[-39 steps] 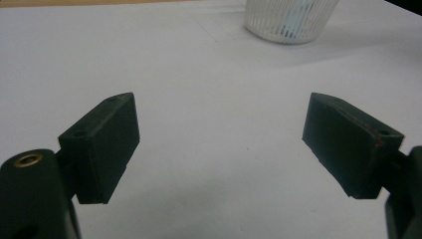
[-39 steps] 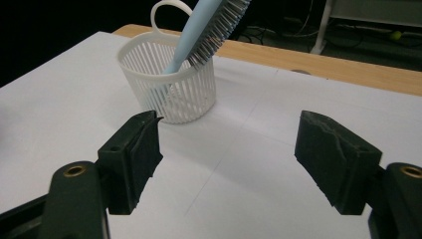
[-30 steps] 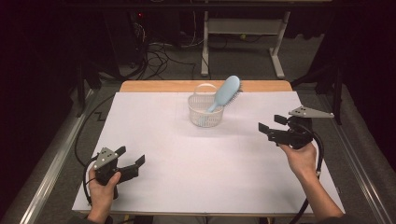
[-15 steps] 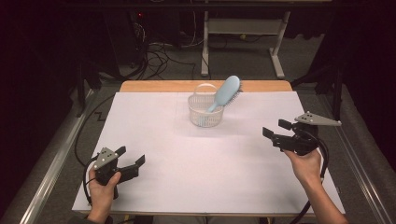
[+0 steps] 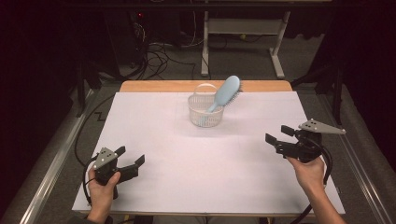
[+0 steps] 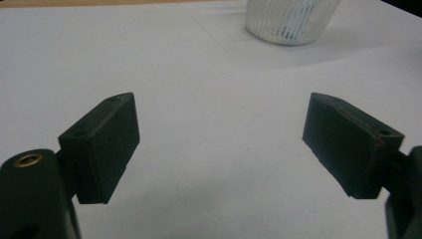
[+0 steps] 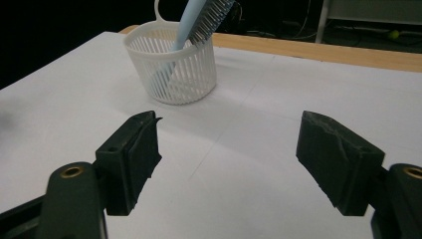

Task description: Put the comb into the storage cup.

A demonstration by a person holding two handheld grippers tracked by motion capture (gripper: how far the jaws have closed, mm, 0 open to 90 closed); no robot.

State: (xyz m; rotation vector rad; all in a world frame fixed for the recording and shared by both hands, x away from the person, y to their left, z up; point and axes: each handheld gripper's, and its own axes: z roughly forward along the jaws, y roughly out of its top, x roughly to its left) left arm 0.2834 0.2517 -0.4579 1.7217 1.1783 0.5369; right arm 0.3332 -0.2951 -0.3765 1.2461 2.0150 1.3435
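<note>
At the far middle of the table stands a white slatted basket with a light blue hairbrush leaning in it, handle down. The right gripper hovers near and right of it, jaws apart and empty; the left gripper, also released, sits well apart at near left.

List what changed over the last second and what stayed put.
The right claw, open and empty, drew back toward the person's edge of the table, away from the basket. The left claw, also open, kept its place. The blue hairbrush stands in the basket as before.

White table, basket standing on it
</note>
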